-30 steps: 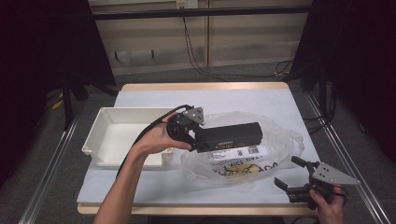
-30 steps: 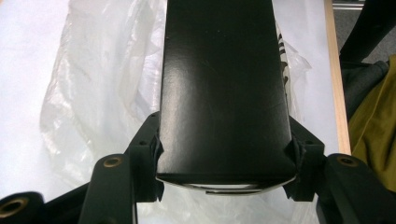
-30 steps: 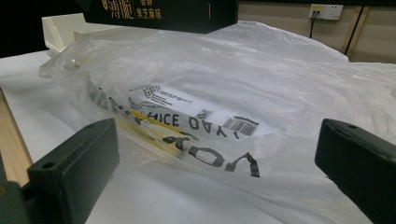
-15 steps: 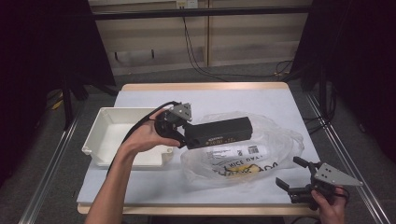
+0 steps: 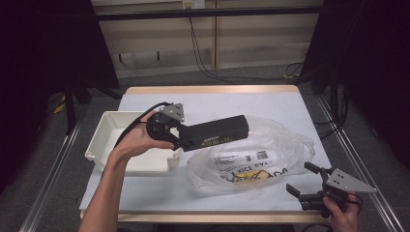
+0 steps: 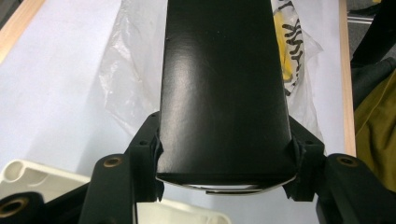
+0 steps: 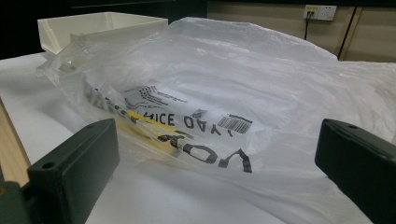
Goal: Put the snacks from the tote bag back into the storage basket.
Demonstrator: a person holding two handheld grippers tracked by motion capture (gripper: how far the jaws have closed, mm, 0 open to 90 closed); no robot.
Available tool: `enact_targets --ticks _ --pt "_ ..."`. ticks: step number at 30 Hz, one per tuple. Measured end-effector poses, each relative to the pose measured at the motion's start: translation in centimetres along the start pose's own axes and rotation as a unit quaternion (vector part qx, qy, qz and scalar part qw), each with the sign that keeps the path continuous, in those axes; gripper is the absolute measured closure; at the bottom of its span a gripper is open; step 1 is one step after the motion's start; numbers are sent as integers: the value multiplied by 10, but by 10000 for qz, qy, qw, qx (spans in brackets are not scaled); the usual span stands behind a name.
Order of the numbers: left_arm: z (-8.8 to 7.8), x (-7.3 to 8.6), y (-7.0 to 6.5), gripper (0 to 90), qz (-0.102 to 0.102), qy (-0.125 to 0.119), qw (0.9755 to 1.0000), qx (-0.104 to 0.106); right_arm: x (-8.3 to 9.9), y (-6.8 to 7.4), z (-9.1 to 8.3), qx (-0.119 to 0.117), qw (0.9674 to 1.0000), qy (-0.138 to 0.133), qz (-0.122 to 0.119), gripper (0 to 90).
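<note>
From above, my left hand-held gripper (image 5: 181, 137) is clamped on a long black box (image 5: 216, 133) reaching out from it over the plastic bag (image 5: 251, 157); along its jaws the box (image 6: 224, 88) sits pinched between them; my right hand-held gripper (image 7: 215, 163) stands open, bag (image 7: 224, 88) just ahead.

White tray (image 5: 113, 133) at table's (image 5: 290, 104) left; wall socket (image 7: 319, 11) w/ cable behind.
</note>
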State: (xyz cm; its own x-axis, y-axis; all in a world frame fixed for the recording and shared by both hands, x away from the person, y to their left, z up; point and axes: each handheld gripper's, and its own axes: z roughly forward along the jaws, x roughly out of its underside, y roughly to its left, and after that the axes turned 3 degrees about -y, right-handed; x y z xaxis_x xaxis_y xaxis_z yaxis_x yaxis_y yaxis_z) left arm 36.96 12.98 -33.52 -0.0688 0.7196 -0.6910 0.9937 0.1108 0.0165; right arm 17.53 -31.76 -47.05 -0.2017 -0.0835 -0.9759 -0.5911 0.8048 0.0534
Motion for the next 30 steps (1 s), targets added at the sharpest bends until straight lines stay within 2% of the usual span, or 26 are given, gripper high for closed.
enact_targets --ticks 2,6,10,17,21,30 --pt "-4 2 1 434 -9 14 10000 -19 0 0 0 -6 10000 -11 -56 0" --pt "-15 7 6 434 -42 56 10000 -41 0 0 0 22 10000 -23 8 0" --pt "-24 15 9 434 -89 -64 9999 -132 0 -1 0 28 10000 -13 0 0" --pt "-37 25 15 434 -136 -20 9996 -245 0 0 0 23 10000 -15 4 0" --pt "-46 33 18 435 -207 -82 9990 -382 0 -2 -1 26 10000 -22 -1 0" --pt "-62 50 25 434 -342 -157 9980 -503 0 -1 0 30 10000 -31 -11 0"
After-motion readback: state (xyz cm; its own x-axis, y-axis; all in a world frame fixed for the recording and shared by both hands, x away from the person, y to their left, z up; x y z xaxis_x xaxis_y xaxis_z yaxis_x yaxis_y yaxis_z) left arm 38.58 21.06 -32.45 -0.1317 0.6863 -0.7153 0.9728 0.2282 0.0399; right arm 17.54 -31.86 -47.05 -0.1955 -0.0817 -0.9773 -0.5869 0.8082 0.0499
